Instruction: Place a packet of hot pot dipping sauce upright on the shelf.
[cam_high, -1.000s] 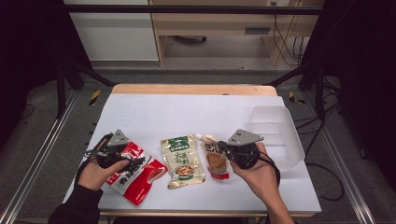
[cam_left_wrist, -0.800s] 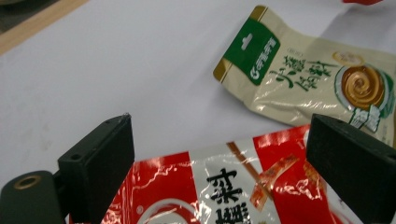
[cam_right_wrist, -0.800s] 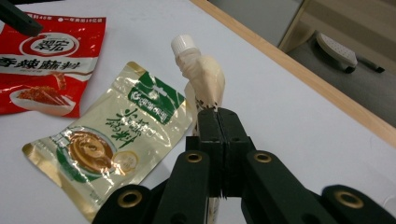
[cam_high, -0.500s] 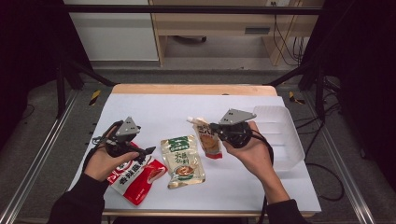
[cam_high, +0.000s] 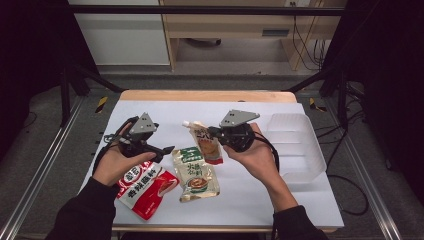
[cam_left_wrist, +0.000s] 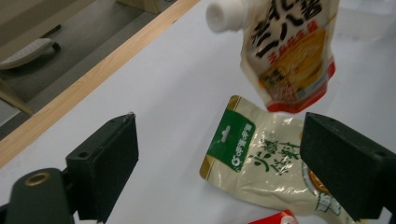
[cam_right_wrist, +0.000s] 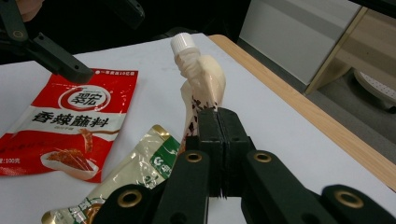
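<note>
My right gripper (cam_high: 214, 135) is shut on a beige spouted pouch (cam_high: 204, 142) with a white cap and holds it in the air above the white table. In the right gripper view the jaws (cam_right_wrist: 217, 115) pinch the pouch (cam_right_wrist: 201, 81) at its side, spout uppermost. My left gripper (cam_high: 159, 150) hovers open over the table's left half, and nothing sits between its jaws (cam_left_wrist: 219, 126). Below it lie a green-topped pouch (cam_left_wrist: 261, 163) and a red pouch (cam_high: 145, 186). The held pouch (cam_left_wrist: 289, 51) hangs ahead of the left gripper.
A clear plastic tray (cam_high: 296, 146) stands on the table's right side. The green-topped pouch (cam_high: 195, 174) lies flat at the centre front, next to the red pouch. The table's wooden far edge (cam_high: 205, 95) runs behind, with bare white surface in front of it.
Both hands have risen. The right gripper carried the spouted pouch up and to the left. The left gripper lifted off the red pouch and moved toward the centre.
</note>
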